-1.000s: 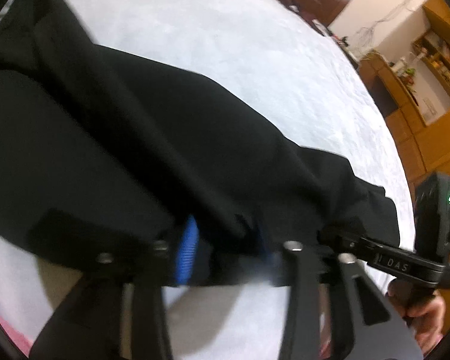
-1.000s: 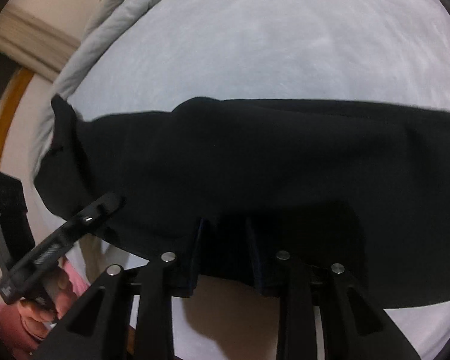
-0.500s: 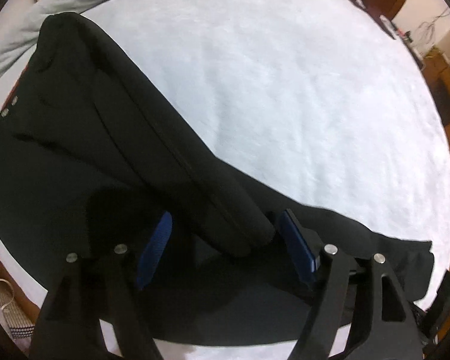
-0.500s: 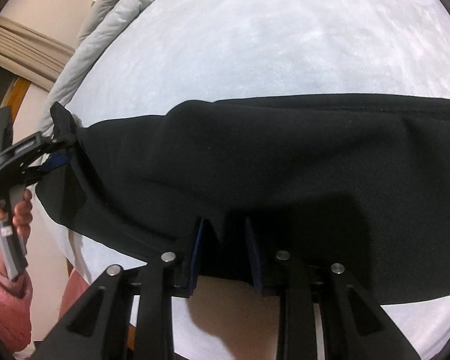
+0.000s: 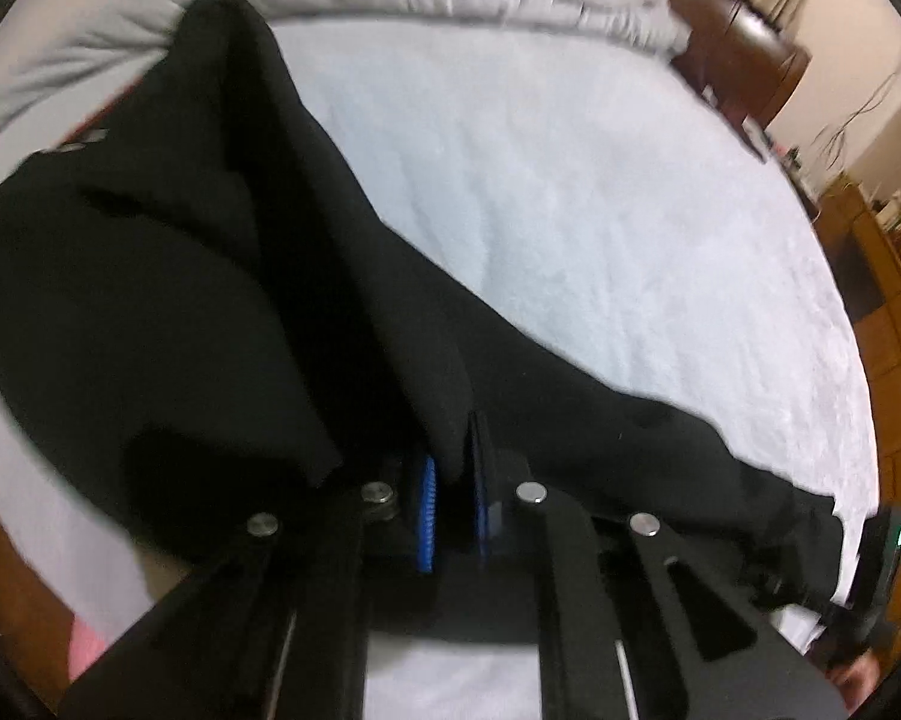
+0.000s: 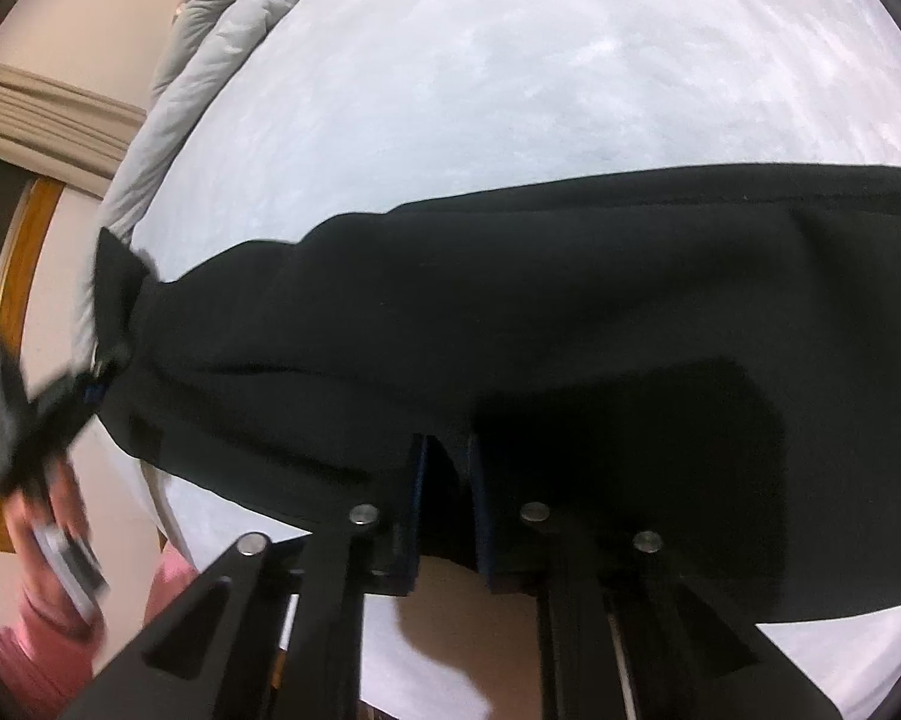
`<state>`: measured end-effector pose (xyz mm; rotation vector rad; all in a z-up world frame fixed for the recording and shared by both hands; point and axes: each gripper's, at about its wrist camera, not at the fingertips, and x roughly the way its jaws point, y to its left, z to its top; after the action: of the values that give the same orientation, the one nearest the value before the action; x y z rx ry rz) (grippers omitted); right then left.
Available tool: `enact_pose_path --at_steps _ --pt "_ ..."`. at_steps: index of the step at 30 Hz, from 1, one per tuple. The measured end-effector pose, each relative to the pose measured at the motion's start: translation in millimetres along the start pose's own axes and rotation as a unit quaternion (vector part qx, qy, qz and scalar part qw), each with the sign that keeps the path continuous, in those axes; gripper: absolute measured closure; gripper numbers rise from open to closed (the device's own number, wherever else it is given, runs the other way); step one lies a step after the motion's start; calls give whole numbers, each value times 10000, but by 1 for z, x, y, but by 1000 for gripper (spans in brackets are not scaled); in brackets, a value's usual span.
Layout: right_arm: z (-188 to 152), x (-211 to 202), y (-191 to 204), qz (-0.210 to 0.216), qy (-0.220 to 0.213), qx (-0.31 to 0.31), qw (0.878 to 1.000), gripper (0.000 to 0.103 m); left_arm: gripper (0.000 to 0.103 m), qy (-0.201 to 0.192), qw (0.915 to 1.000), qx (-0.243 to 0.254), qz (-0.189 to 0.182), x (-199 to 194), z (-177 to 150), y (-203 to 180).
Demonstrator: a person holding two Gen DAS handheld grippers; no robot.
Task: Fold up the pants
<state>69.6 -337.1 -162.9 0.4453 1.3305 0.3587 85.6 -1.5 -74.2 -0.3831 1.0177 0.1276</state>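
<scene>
Pants [image 5: 222, 276]: black, on the white bed [image 5: 570, 180], long axis running left-right between my hands.
Left gripper [image 5: 450, 498]: nearly closed, pinching a fabric ridge.
Right gripper [image 6: 444, 510]: narrow gap, clamping the near hem.
Nearer arm: both equally placed, one at each end.

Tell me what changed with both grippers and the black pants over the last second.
The left gripper opened half a second ago, letting go, and has now shut again on a fold of the black fabric pants, farther from the right gripper. The right gripper stayed clamped on the pants' near edge. The pants remain stretched across the white bed sheet.
</scene>
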Motion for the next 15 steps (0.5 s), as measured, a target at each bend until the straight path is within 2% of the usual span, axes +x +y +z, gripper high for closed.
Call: enact_pose_path --at_steps 3,5,6,9,11,15 --pt "2 -1 13 -264 66 -187 9995 90 96 -84 9999 22 93 0 -34 9" --pt "2 -7 36 -516 -39 -452 9976 81 96 -59 9999 -46 74 12 -44 22" --pt "1 -10 49 -509 -110 -641 9966 76 96 -116 9999 -51 45 15 -45 24" --pt "-2 -9 100 -113 -148 -1194 9927 73 96 -208 9998 64 43 17 -45 21" --pt "-7 10 136 192 83 -1541 9878 72 96 -185 9998 5 -8 19 -49 15" --pt "-12 56 171 223 540 -1673 9842 72 96 -153 9998 -43 -89 20 -48 14"
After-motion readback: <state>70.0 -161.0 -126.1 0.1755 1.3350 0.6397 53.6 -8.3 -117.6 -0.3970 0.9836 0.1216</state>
